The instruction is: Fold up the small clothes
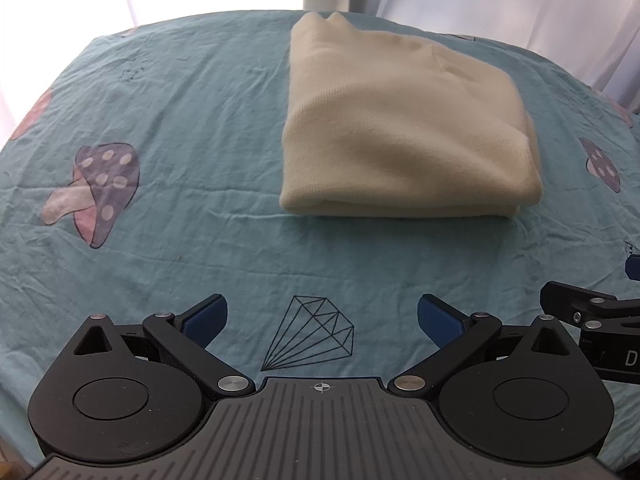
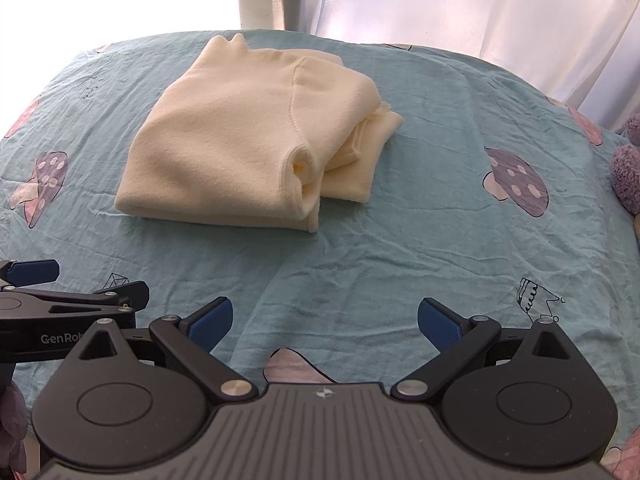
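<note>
A cream knit garment (image 1: 404,128) lies folded into a thick rectangle on the teal printed sheet (image 1: 180,92). In the right wrist view the garment (image 2: 240,140) shows a sleeve opening and loose layers at its right end. My left gripper (image 1: 322,320) is open and empty, well short of the garment's near edge. My right gripper (image 2: 324,324) is open and empty too, near of the garment and to its right. Each gripper shows at the edge of the other's view: the right one (image 1: 592,316), the left one (image 2: 48,300).
The sheet (image 2: 440,200) carries mushroom prints (image 1: 100,188) and a diamond drawing (image 1: 312,332). White curtains (image 2: 480,8) hang behind the far edge. A purple fluffy thing (image 2: 628,168) sits at the right edge.
</note>
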